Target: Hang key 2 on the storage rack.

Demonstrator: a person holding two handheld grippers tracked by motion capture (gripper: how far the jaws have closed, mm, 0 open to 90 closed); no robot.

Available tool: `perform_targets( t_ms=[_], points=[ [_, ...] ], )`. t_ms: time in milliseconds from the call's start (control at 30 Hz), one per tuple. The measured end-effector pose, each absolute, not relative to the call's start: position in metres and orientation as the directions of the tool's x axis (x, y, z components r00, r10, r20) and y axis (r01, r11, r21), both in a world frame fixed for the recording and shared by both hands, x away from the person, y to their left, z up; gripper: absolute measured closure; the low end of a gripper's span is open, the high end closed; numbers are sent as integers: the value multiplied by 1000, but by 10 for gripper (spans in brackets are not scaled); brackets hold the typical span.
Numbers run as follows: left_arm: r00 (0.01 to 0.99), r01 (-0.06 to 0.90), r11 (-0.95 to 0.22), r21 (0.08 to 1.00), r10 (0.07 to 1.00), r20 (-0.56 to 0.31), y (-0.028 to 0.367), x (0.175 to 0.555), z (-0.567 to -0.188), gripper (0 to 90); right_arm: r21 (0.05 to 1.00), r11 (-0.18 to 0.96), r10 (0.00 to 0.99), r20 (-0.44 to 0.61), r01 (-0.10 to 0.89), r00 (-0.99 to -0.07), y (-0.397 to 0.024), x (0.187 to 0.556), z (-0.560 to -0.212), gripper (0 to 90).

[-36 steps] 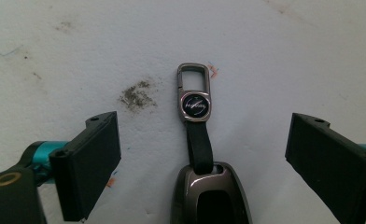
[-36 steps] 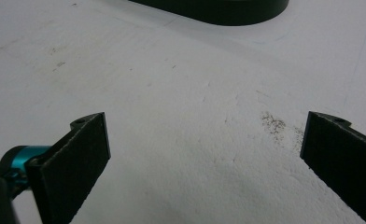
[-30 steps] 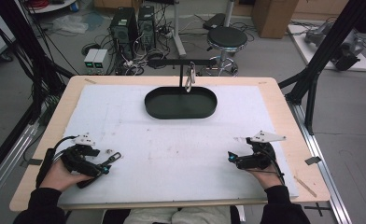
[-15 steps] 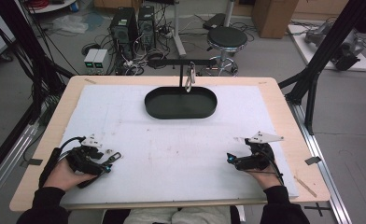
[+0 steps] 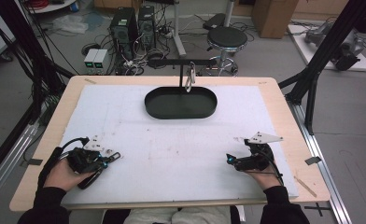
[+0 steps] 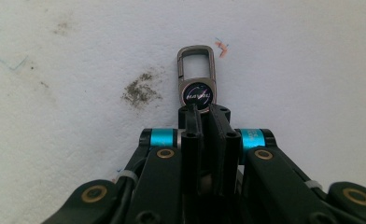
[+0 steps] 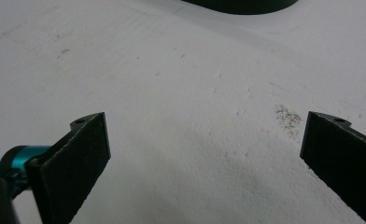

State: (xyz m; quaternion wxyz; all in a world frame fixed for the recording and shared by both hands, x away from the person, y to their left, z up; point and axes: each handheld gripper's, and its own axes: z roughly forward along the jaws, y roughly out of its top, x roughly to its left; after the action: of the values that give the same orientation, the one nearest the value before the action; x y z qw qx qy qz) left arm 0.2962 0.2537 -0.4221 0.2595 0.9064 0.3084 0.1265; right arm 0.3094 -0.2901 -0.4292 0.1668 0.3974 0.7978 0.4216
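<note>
- The person's left hand (image 5: 64,170) is resting at the near left of the white mat (image 5: 181,154), wrapping around the left gripper (image 5: 110,156), which is pointing toward the middle of the table
- In the left gripper view the left gripper (image 6: 204,109) is showing its two black jaws pressed together on the lower end of a metal keychain clip (image 6: 196,77); the clip is lying flat on the mat, its round dark emblem just past the jaw tips and its open rectangular loop pointing away from the gripper
- A dark smudge (image 6: 141,88) is sitting on the mat just beside the clip, on its left in that view
- Toward the far middle of the table a black oval tray (image 5: 181,103) is lying on the mat, with a thin black stand (image 5: 180,70) rising at its far edge and a second metal clip (image 5: 189,80) hanging from the stand's crossbar, above the tray
- The person's right hand (image 5: 260,170) is resting at the near right of the mat, holding the right gripper (image 5: 231,160), well apart from the left one
- In the right gripper view the right gripper (image 7: 204,140) is standing with its jaws spread wide, with bare mat between them and the tray's edge (image 7: 239,5) showing far ahead
</note>
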Motion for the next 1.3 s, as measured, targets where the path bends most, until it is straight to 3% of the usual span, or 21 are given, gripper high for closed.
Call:
perform_targets(
  t_ms=[300, 767, 1300],
  points=[
    [786, 471, -668, 576, 615, 69, 257, 295, -418, 840, 796, 351, 753, 73, 493, -654, -286, 308, -432, 7],
    [712, 477, -500, 723, 702, 15, 278, 296, -383, 842, 808, 351, 736, 75, 474, -673, -284, 307, -431, 7],
    [737, 467, -505, 726, 676, -4, 259, 321, -341, 841, 823, 320, 721, 110, 470, -684, -281, 311, -432, 7]
  ],
)
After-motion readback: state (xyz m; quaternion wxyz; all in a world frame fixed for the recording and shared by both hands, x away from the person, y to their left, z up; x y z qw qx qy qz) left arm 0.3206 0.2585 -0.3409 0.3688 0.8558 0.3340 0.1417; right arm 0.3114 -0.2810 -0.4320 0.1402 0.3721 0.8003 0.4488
